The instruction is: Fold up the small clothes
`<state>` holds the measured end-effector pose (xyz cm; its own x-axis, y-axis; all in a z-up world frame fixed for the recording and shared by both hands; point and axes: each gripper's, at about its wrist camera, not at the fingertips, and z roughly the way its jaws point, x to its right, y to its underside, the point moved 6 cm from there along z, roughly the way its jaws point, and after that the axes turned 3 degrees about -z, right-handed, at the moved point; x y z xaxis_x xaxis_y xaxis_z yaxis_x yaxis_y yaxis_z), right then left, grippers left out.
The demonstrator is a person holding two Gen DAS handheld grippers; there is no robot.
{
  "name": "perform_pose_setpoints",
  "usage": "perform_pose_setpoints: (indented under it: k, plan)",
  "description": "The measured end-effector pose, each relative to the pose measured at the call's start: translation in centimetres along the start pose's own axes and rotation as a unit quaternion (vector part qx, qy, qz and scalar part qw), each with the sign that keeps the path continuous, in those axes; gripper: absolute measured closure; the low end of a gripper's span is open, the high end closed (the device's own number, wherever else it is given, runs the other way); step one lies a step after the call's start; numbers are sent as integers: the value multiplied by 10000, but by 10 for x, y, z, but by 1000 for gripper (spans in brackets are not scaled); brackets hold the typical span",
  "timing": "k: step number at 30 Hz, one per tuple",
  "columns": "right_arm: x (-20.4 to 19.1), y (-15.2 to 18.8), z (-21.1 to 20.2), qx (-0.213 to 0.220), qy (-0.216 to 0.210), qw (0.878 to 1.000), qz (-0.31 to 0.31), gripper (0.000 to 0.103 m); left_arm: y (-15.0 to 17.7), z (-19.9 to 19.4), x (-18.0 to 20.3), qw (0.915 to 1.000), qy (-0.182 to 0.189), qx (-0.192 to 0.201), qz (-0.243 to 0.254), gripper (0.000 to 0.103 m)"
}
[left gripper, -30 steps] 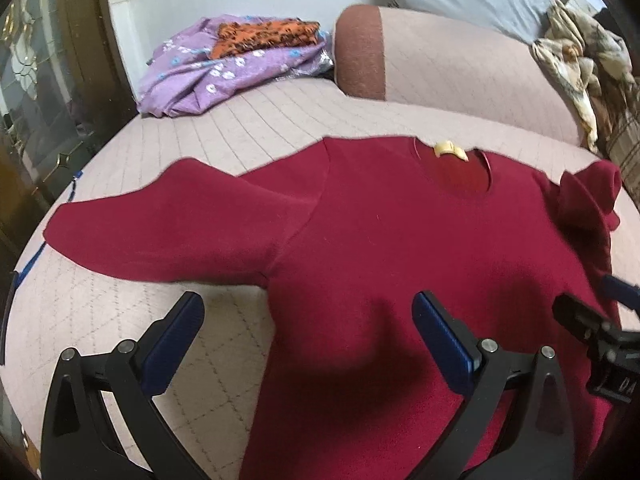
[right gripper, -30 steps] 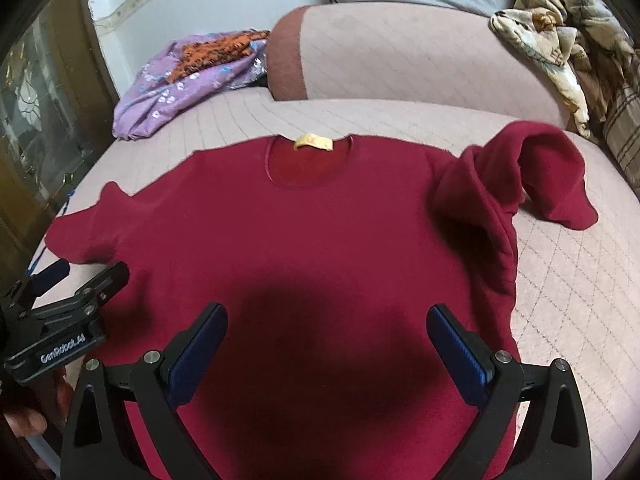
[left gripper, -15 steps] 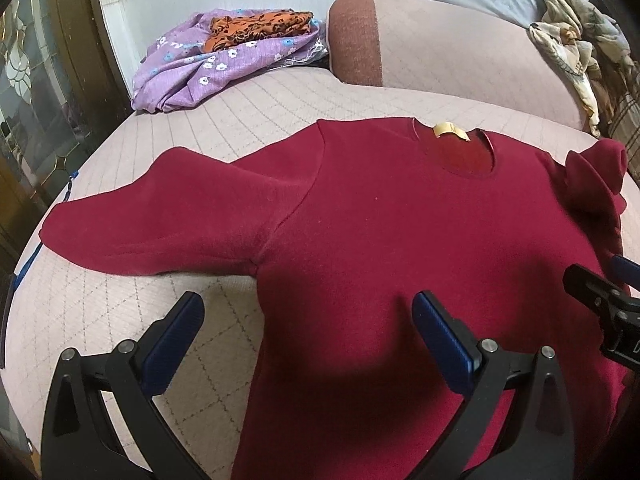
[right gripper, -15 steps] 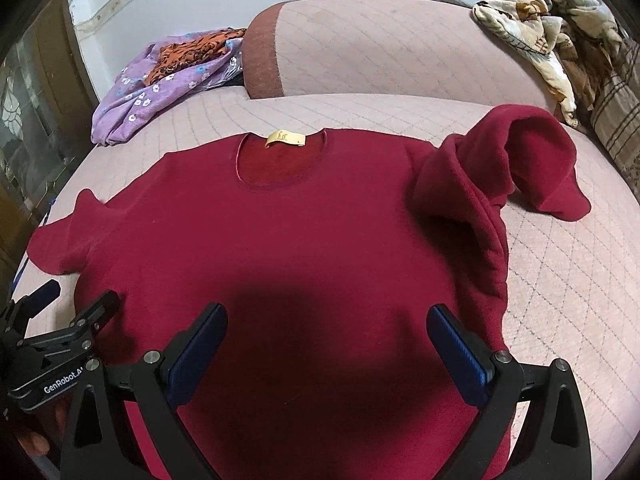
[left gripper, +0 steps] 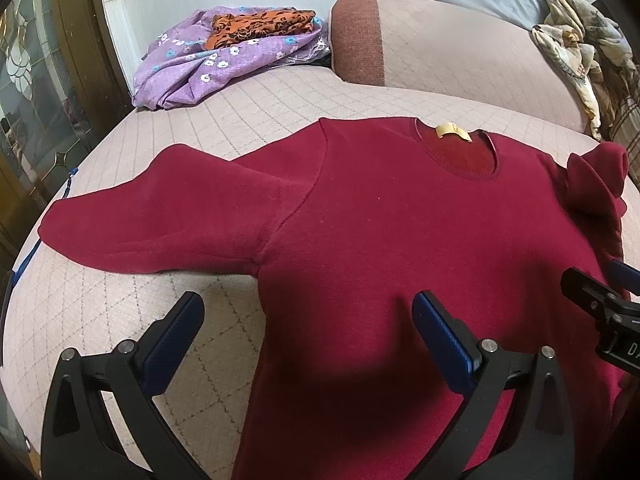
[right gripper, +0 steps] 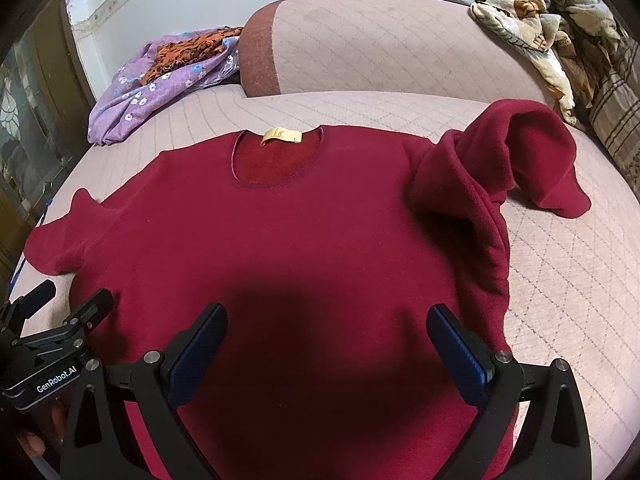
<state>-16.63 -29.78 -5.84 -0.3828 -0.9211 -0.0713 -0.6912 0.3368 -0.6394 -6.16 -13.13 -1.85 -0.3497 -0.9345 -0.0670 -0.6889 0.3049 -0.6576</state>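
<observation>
The red sweater (right gripper: 304,248) lies face up and spread on the quilted pink bed (right gripper: 560,280), collar and yellow label (right gripper: 280,136) away from the person. Over the last second both cameras have drawn back and risen slightly, so more of the garment shows, while the cloth itself has not shifted; folding has probably not begun, and the sleeves look like the first job. The left gripper (left gripper: 308,344) hovers with jaws wide and empty over the hem beside the left armpit, and the right gripper (right gripper: 326,348) hangs equally wide and empty above the lower chest. Only the left wrist view shows the left sleeve (left gripper: 160,216) lying flat and fully extended; only the right wrist view shows the right sleeve (right gripper: 520,160) bunched and doubled over. Purple floral cloth (left gripper: 224,60) sits well apart near the wall.
</observation>
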Motion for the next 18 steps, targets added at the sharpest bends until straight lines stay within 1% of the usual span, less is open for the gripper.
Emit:
perform_pose_setpoints:
  k: [18]
  plan:
    - [3,2,7,-82,41,10000,27,3,1,2,-2,10000,16,-37,-11,0]
